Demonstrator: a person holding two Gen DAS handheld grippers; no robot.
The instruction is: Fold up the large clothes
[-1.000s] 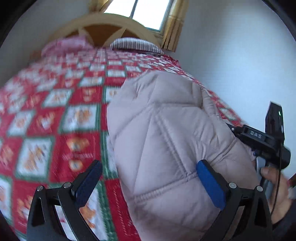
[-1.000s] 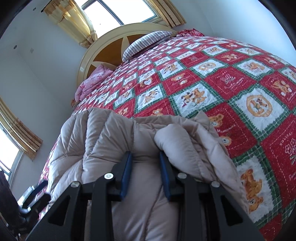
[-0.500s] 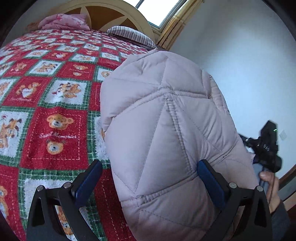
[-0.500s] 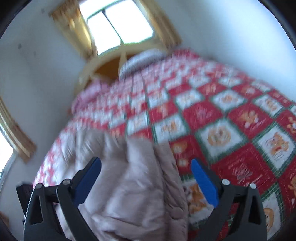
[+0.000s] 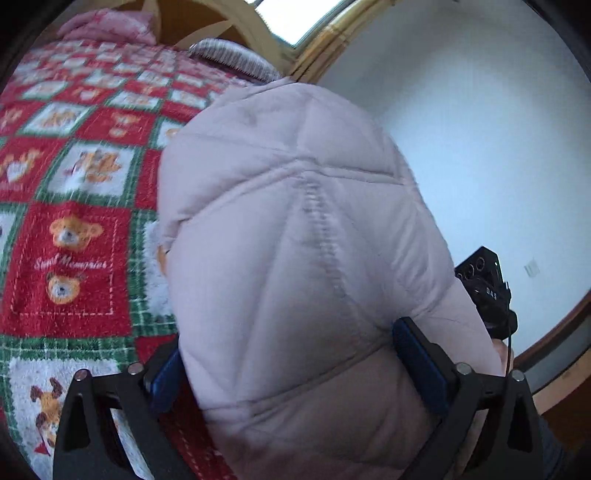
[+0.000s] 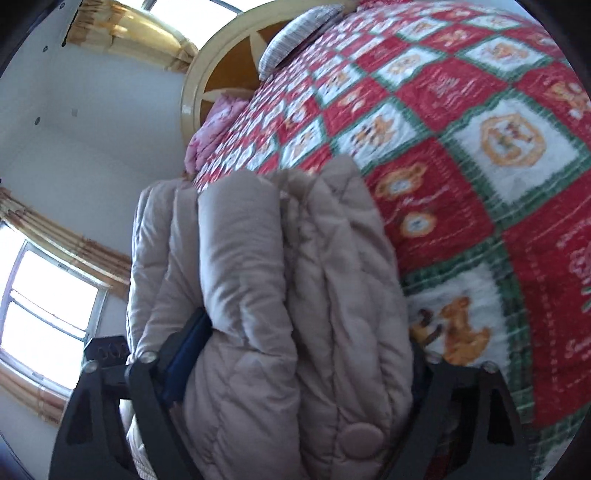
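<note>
A folded pale pink-beige puffer jacket point(image 5: 295, 221) lies on the bed near its edge. My left gripper point(image 5: 291, 369) straddles one end of the bundle. Its jaws are closing, and both blue pads point(image 5: 417, 365) touch the padded cloth, which bulges between them. My right gripper point(image 6: 303, 354) straddles the other end, where the stacked layers point(image 6: 258, 258) and a snap button show. Its jaws are closing too: the left pad point(image 6: 192, 339) presses into the jacket and the right pad is hidden behind the cloth. The right gripper's black body point(image 5: 487, 291) shows beyond the jacket.
A red, green and white teddy-bear quilt point(image 6: 480, 147) covers the bed. A striped pillow point(image 5: 229, 55) and a pink pillow point(image 5: 107, 26) lie by the round wooden headboard point(image 6: 221, 66). White walls, curtained windows point(image 6: 44, 314) and a bed edge lie close.
My right gripper let go of a thin fold, opened wide and came down around the whole thick bundle. My left gripper tilted and its jaws now hold jacket between both pads.
</note>
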